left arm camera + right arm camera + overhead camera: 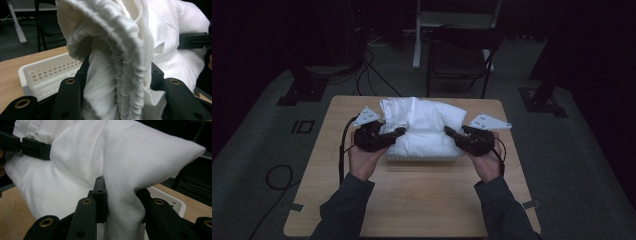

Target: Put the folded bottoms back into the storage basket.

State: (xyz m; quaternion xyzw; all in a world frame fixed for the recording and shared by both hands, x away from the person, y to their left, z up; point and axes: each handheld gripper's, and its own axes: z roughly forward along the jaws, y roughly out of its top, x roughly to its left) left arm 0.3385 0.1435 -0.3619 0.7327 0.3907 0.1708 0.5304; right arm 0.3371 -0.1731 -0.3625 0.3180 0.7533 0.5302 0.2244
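Between your two grippers the wooden table (412,200) carries a white perforated basket (47,75), and a bulky white cloth (424,127) fills it and heaps above its rim. Your left gripper (398,132) pinches the cloth's gathered, elastic-looking edge, which rises straight up between its jaws. Your right gripper (451,132) is clamped on a thick fold at the opposite side, the basket's corner just behind it.

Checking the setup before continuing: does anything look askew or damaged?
Nothing stands out. The white cloth is bunched over the perforated white basket, pinched by the left gripper and right gripper; no tear shows.
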